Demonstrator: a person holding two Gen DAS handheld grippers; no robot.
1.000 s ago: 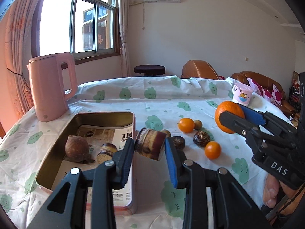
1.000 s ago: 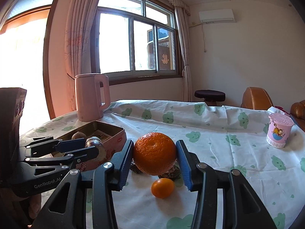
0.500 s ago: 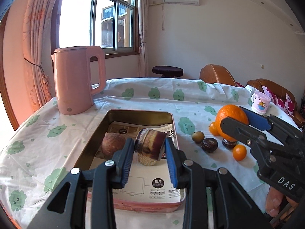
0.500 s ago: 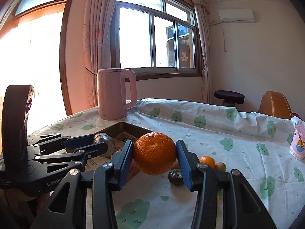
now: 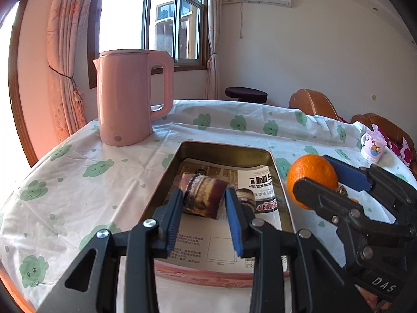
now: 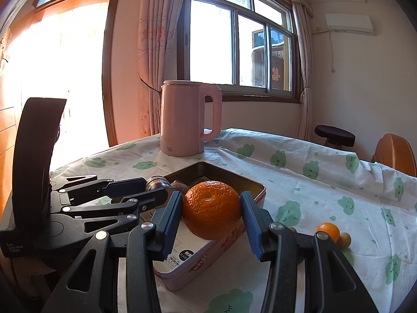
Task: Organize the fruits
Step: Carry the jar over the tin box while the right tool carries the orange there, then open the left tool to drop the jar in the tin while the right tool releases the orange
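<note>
My left gripper (image 5: 204,208) is shut on a brown-and-purple striped chunk of fruit (image 5: 203,197) and holds it over the open metal tin (image 5: 229,150), which is lined with printed paper. Another small brown fruit (image 5: 246,195) lies in the tin behind the right finger. My right gripper (image 6: 211,214) is shut on a big orange (image 6: 210,212) and holds it above the tin's right edge (image 6: 256,191). The orange (image 5: 311,176) and right gripper also show at the right of the left wrist view. The left gripper (image 6: 146,191) shows in the right wrist view.
A pink kettle (image 5: 130,96) stands on the cloud-print tablecloth (image 5: 78,172) behind the tin. A small orange (image 6: 327,230) and a small brown fruit (image 6: 344,240) lie on the cloth right of the tin. A pink cup (image 5: 372,147) stands far right.
Both grippers have moved left toward the tin. The left one now holds the striped fruit over the tin's inside, and the right one has brought the orange to the tin's right edge.
</note>
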